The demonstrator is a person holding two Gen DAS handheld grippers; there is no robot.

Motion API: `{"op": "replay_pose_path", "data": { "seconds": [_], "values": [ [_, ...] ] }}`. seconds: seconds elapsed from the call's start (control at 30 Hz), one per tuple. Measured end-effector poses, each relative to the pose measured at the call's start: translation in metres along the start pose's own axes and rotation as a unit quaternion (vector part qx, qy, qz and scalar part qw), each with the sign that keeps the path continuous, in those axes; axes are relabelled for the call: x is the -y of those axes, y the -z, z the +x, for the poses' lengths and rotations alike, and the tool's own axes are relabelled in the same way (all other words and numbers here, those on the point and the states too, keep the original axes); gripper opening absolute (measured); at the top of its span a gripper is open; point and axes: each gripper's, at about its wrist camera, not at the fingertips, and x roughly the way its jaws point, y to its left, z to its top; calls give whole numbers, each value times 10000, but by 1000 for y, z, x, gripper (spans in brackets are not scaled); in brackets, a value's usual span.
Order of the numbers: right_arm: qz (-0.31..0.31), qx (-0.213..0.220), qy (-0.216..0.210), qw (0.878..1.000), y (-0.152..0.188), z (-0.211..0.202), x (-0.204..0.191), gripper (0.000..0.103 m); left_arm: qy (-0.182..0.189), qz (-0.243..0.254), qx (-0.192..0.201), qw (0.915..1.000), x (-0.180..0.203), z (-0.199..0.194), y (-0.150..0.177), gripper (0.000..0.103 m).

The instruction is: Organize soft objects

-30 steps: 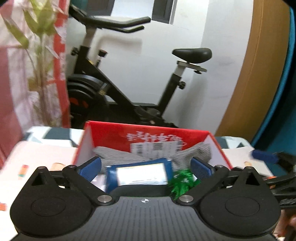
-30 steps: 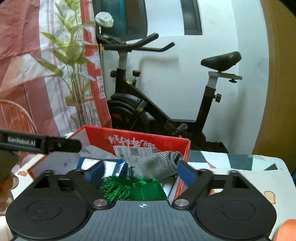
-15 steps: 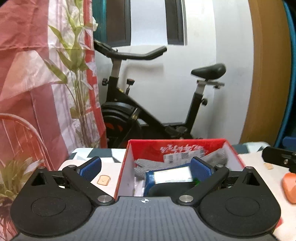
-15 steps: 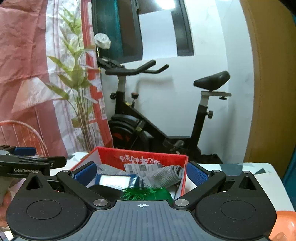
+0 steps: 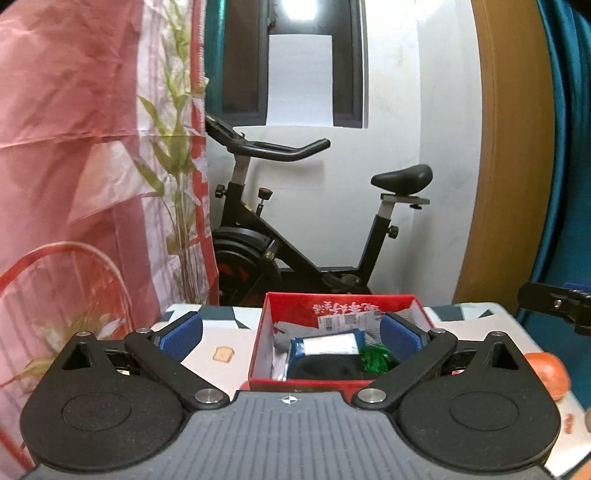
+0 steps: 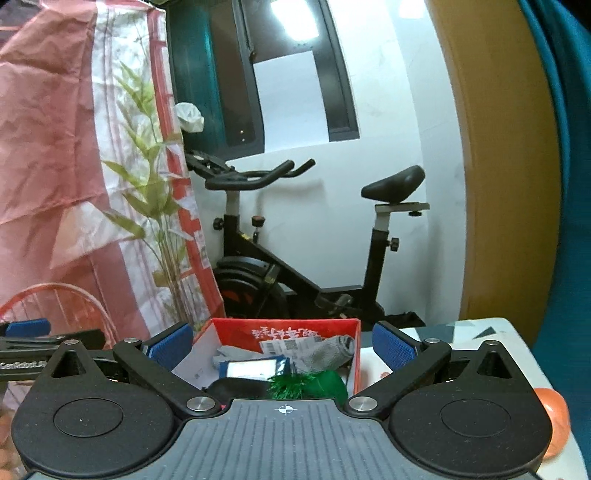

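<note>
Both claws, the left claw (image 5: 290, 332) and the right claw (image 6: 282, 345), are being held wide apart, empty. The orange ball (image 5: 546, 373), lower right, is being risked: a bump could roll it off the desk (image 5: 229, 343).

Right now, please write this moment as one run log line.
left tool: open, empty | right tool: open, empty | red box: holds soft items | orange ball: outside box

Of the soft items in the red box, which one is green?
The tinsel-like green item at the box's near right; the grey cloth and blue packet lie behind it.

Dim room, bright ceiling-light glare in window (image 5: 299, 7) (fisheye-bent edges).
</note>
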Motion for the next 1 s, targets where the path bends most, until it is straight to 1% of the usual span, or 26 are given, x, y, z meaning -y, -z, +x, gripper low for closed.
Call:
{"op": "replay_pose_path", "data": {
  "seconds": [0.1, 0.2, 0.27, 0.37, 0.5, 0.6, 0.77, 1.0],
  "values": [
    [-69, 65, 118, 9999, -2, -30, -11, 103, -23, -97, -12, 9999, -4, -31, 3, 103],
    [-89, 83, 134, 9998, -2, -60, -21, 103, -221, -93, -129, 9996, -7, -54, 7, 103],
    [-112, 89, 161, 9998, -4, -77, -27, 103, -272, -103, -101, 9995, -11, -70, 9, 103],
    [-211, 221, 208, 9993, -3, -104, -37, 103, -411, -139, -3, 9991, -16, -90, 12, 103],
    [-297, 315, 305, 9986, 0, -128, -45, 103, -511, -187, 49, 9985, -19, -105, 12, 103],
    [-252, 316, 255, 9989, 1, -134, -48, 103, -585, -173, 53, 9981, -17, -108, 11, 103],
    [-406, 276, 360, 9981, 2, -133, -55, 103, -657, -185, 222, 9974, -15, -115, 9, 103],
    [-394, 299, 389, 9980, 4, -133, -56, 103, -756, -133, 413, 9962, -8, -121, 9, 103]
  ]
}}
